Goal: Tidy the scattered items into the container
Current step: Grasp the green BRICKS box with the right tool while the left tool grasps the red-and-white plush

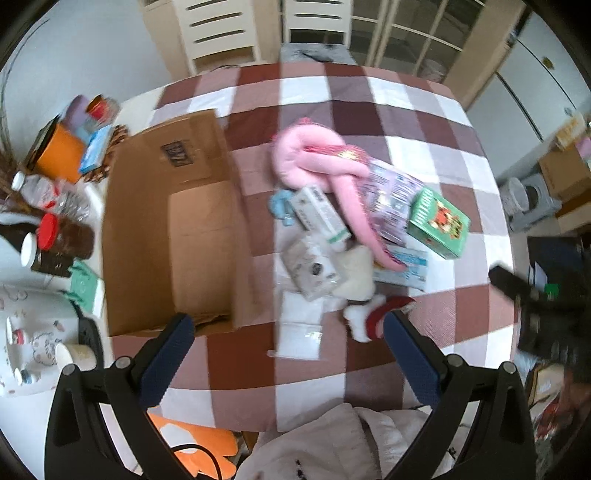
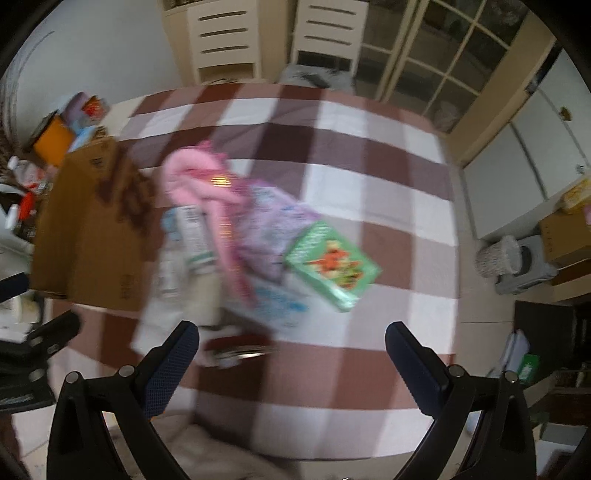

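An open cardboard box (image 1: pixel 166 229) stands on the checked tablecloth, left of a heap of scattered items. The heap holds a pink plush toy (image 1: pixel 314 162), a green box (image 1: pixel 439 221), a white carton (image 1: pixel 319 214), a purple packet (image 1: pixel 391 192), a small white camera-like item (image 1: pixel 314 269) and a red-and-white sock (image 1: pixel 373 317). My left gripper (image 1: pixel 288 325) hovers open over the table's near edge, with nothing between its fingers. My right gripper (image 2: pixel 291 332) is open too, short of the blurred heap, with the green box (image 2: pixel 332 264) ahead and the cardboard box (image 2: pixel 88 229) to its left.
Bottles, jars and an orange container (image 1: pixel 59 155) crowd the left side beyond the box. The other gripper (image 1: pixel 539 310) shows at the right edge of the left wrist view. White chairs (image 1: pixel 218 29) stand behind the table. A person's light clothing (image 1: pixel 332 443) lies at the near edge.
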A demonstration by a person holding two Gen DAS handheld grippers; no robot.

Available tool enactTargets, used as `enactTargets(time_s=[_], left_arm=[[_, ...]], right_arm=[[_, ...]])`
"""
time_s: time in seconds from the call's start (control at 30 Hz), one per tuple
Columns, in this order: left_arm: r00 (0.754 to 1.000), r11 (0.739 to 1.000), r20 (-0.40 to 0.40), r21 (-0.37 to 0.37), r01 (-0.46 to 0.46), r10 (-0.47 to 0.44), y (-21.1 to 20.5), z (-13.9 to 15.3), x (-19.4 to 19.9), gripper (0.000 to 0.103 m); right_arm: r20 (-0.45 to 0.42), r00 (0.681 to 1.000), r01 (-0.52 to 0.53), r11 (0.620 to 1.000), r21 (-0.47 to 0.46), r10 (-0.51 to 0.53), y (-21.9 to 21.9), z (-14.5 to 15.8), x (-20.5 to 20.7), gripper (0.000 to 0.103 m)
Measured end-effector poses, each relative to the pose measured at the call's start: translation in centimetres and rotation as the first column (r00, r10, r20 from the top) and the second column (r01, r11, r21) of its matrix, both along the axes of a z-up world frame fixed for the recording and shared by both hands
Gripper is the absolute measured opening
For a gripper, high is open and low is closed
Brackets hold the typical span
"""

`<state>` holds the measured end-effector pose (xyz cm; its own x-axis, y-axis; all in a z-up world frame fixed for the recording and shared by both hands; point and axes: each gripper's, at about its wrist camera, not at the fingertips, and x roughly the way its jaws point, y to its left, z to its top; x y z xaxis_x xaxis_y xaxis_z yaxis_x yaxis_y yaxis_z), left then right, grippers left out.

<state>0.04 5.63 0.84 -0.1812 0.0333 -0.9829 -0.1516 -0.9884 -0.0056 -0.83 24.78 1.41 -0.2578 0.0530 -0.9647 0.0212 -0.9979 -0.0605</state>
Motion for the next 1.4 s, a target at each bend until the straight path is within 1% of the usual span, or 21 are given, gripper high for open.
enactTargets(time_s=[0.07, 0.13, 0.23, 0.3, 0.37, 0.4, 0.5, 0.53, 0.6, 0.63, 0.67, 0.7, 0.77, 0.87, 0.97, 1.03, 1.1, 1.2, 1.3, 1.37, 1.4], left_arm=[[1.000, 1.000, 0.008, -0.003, 0.026, -0.026, 1.3, -0.9, 0.4, 0.103], [0.999, 0.998, 0.006, -0.027, 0.049, -0.049, 2.5, -1.9, 0.9, 0.103], [0.995, 0.995, -0.012, -0.017, 0.096, -0.096, 4.1, -3.0, 1.4, 0.103], [0.994, 0.994, -0.016, -0.004, 0.111, -0.111, 5.1, -3.9, 1.7, 0.103], [0.991, 0.991, -0.018, 0.014, 0.131, -0.131, 6.1, -4.8, 2.0, 0.103], [0.989, 0.989, -0.022, 0.021, 0.144, -0.143, 6.6, -5.4, 2.2, 0.103], [0.980, 0.980, -0.052, 0.044, 0.197, -0.194, 8.0, -7.3, 2.8, 0.102], [0.973, 0.973, -0.061, 0.051, 0.224, -0.221, 8.5, -8.1, 3.1, 0.102], [0.962, 0.961, -0.054, 0.052, 0.270, -0.267, 9.4, -9.7, 3.5, 0.102], [0.957, 0.956, -0.049, 0.053, 0.287, -0.285, 9.7, -10.5, 3.7, 0.102], [0.951, 0.950, -0.047, 0.056, 0.307, -0.304, 10.2, -11.2, 3.9, 0.102], [0.944, 0.942, -0.048, 0.055, 0.330, -0.327, 10.7, -11.9, 4.1, 0.102], [0.925, 0.925, -0.052, 0.038, 0.379, -0.377, 11.7, -13.1, 4.5, 0.102], [0.896, 0.898, -0.064, 0.008, 0.441, -0.439, 13.2, -14.9, 5.1, 0.102], [0.876, 0.877, -0.046, -0.028, 0.479, -0.480, 14.3, -16.9, 5.1, 0.101], [0.866, 0.867, -0.031, -0.040, 0.498, -0.499, 14.8, -18.0, 5.1, 0.096], [0.861, 0.861, -0.017, -0.035, 0.507, -0.508, 15.1, -18.8, 4.9, 0.091], [0.867, 0.865, 0.000, -0.052, 0.498, -0.499, 15.1, -19.9, 4.7, 0.090], [0.872, 0.870, 0.014, -0.059, 0.489, -0.489, 14.6, -20.7, 4.5, 0.089], [0.874, 0.873, 0.020, -0.049, 0.486, -0.486, 14.2, -21.2, 4.3, 0.089], [0.875, 0.875, 0.019, -0.035, 0.484, -0.483, 14.0, -21.3, 4.2, 0.088]], right_arm=[[0.002, 1.000, 0.004, 1.000, 0.009, -0.004, 1.9, -0.9, -0.2, 0.103], [0.008, 1.000, 0.003, 1.000, -0.024, -0.003, 3.6, -1.9, -0.4, 0.103], [-0.009, 1.000, -0.014, 0.998, -0.062, 0.013, 4.8, -2.9, -0.5, 0.103], [-0.024, 0.999, -0.048, 0.997, -0.065, 0.046, 5.4, -3.6, -1.1, 0.103], [-0.026, 0.995, -0.100, 0.993, -0.057, 0.099, 5.4, -4.5, -1.6, 0.103], [-0.021, 0.989, -0.146, 0.988, -0.052, 0.145, 5.3, -5.2, -2.1, 0.103], [0.013, 0.963, -0.269, 0.963, -0.029, 0.269, 4.6, -7.3, -3.2, 0.103], [0.036, 0.943, -0.332, 0.943, -0.001, 0.332, 4.1, -8.6, -3.7, 0.103], [0.071, 0.908, -0.416, 0.908, 0.039, 0.413, 3.6, -10.5, -4.2, 0.103], [0.109, 0.884, -0.463, 0.884, 0.069, 0.454, 3.2, -12.1, -4.7, 0.103], [0.131, 0.873, -0.482, 0.872, 0.080, 0.470, 3.1, -13.0, -5.0, 0.103], [0.153, 0.862, -0.498, 0.863, 0.086, 0.483, 3.1, -14.1, -5.4, 0.103], [0.196, 0.850, -0.510, 0.856, 0.082, 0.488, 3.2, -16.2, -6.3, 0.103], [0.216, 0.840, -0.517, 0.854, 0.048, 0.497, 3.4, -17.7, -7.1, 0.103], [0.231, 0.832, -0.524, 0.851, 0.028, 0.505, 3.6, -18.4, -7.7, 0.103], [0.241, 0.825, -0.534, 0.844, 0.036, 0.512, 3.8, -19.0, -8.2, 0.103], [0.248, 0.820, -0.541, 0.840, 0.040, 0.516, 3.9, -19.4, -8.5, 0.103], [0.264, 0.813, -0.545, 0.838, 0.032, 0.519, 4.1, -20.2, -9.0, 0.103], [0.267, 0.801, -0.566, 0.824, 0.042, 0.536, 3.9, -20.6, -8.9, 0.102], [0.275, 0.790, -0.580, 0.814, 0.046, 0.548, 3.7, -21.0, -8.8, 0.098], [0.275, 0.788, -0.583, 0.812, 0.043, 0.551, 3.6, -21.1, -8.8, 0.094]])
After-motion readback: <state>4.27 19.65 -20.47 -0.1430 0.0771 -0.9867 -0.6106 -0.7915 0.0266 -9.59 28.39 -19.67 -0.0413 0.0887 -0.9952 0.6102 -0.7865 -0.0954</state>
